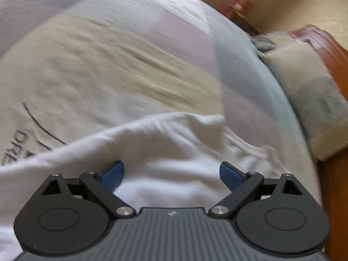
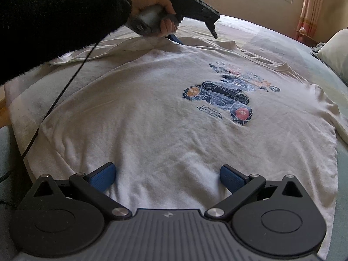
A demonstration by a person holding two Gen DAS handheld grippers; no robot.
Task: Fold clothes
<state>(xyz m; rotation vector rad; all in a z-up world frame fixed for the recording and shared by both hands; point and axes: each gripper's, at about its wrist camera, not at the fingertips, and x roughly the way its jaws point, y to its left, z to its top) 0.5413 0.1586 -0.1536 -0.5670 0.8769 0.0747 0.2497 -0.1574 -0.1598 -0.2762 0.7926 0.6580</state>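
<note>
Matt white cotton-like T-shirt (image 2: 163, 119), glossy wooden headboard (image 1: 330, 52).

Left view motion-blurred; cream garment (image 1: 91, 82) print cut off by edge.

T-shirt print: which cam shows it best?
Right wrist. The white T-shirt lies spread on the bed and its dark geometric print is fully visible and sharp. The left wrist view shows only a blurred fold of white cloth between the open left gripper fingers, no print.
</note>
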